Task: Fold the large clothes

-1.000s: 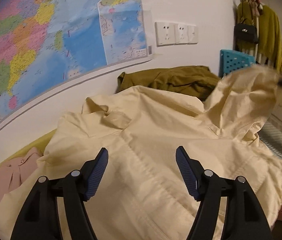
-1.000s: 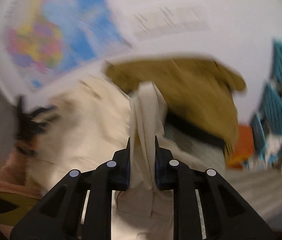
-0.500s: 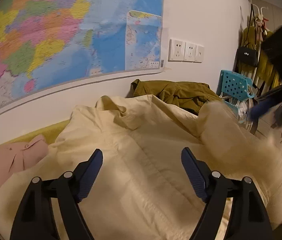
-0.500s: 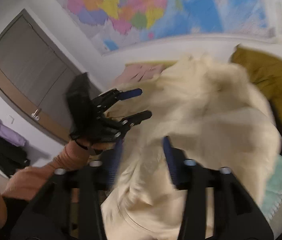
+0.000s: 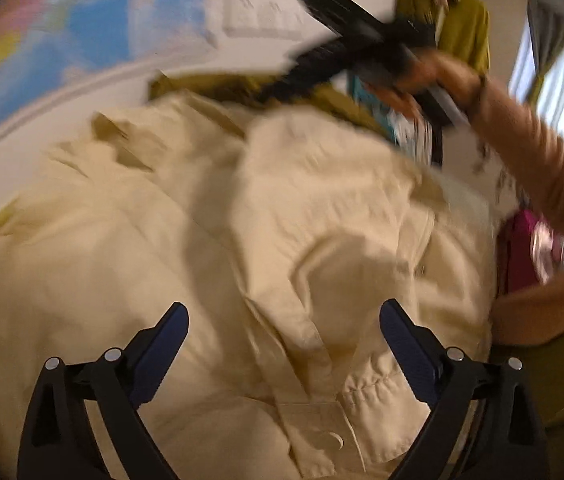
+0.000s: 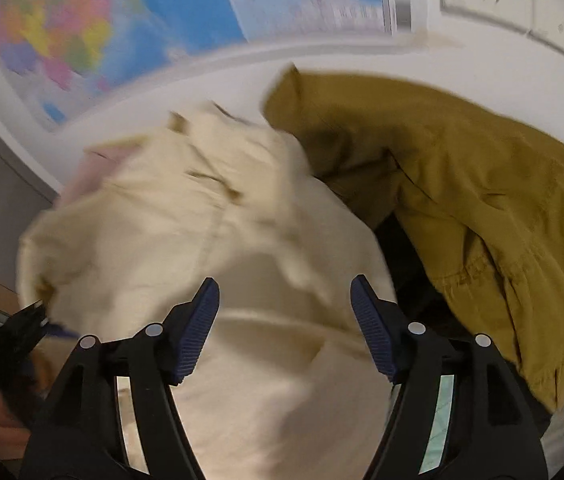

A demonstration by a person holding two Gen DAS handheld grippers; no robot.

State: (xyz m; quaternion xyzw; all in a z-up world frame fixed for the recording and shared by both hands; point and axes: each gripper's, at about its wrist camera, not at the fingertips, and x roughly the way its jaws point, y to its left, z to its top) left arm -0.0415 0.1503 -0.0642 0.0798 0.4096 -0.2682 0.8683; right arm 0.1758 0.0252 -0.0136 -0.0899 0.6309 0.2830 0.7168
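left tool [image 5: 284, 322]: just opened wide, empty | right tool [image 6: 284, 300]: just opened, empty | above cream jacket [image 5: 262, 220]

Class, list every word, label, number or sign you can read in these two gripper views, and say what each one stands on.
None can be read.
Colourful wall map: its print is blurred beyond reading in both views.
White wall socket panel: no legible marking.
Cream jacket: no visible label or text.
Mustard-olive jacket: no visible label or text.
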